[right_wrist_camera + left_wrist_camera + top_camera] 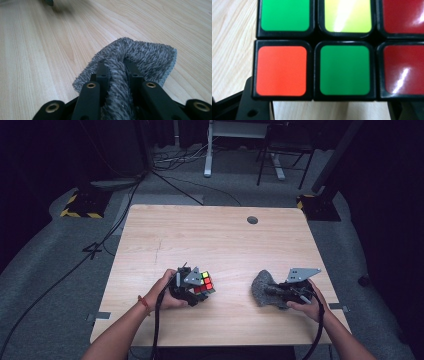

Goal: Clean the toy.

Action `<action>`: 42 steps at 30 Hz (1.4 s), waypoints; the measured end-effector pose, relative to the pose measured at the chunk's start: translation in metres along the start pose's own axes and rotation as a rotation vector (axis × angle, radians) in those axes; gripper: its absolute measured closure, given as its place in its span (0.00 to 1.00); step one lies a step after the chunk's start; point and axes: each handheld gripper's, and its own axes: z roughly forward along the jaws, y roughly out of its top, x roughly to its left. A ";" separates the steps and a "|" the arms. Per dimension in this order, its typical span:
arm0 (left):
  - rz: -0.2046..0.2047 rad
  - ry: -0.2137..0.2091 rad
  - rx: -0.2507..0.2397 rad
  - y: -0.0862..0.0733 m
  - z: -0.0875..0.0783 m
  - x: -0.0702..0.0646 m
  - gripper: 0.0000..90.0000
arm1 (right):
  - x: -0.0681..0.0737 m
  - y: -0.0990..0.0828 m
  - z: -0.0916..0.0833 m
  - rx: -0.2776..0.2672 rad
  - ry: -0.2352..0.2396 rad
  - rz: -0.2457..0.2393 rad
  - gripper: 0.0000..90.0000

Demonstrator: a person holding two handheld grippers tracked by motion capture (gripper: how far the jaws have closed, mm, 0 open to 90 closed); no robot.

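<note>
Left gripper (196, 287) clamped on puzzle cube (206, 283) near table's (210, 235) front edge, right gripper (272, 290) pinching grey cloth (261, 287), probably readied for wiping the cube.

**Black hand-held tools, bare forearms, one red band**

Both forearms are bare, with no sleeves in the high view. A thin red band circles the left wrist (145, 304).

The left tool (192, 287) is black, topped with a grey three-cornered plate that has small holes. A black cable (157, 330) trails from it along the forearm. The right tool (280, 292) is black as well and carries the same kind of grey plate (302, 274), with its own black cable (318, 332).

In the right gripper view the jaws are matt black bars with brass-coloured screw eyelets (91, 85) and small bolt holes.
</note>
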 end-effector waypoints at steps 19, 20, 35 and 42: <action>-0.032 -0.031 0.076 -0.040 -0.010 -0.009 0.37 | 0.000 -0.035 -0.018 0.017 -0.005 0.062 0.83; -0.033 -0.032 0.074 -0.040 -0.010 -0.009 0.37 | 0.000 -0.037 -0.019 0.015 -0.008 0.064 0.82; -0.074 -0.054 0.042 -0.047 -0.011 -0.006 0.36 | 0.001 -0.049 -0.013 0.028 -0.051 0.081 0.76; -0.081 -0.045 0.026 -0.048 -0.011 -0.006 0.39 | 0.003 -0.047 -0.014 0.027 -0.065 0.067 0.73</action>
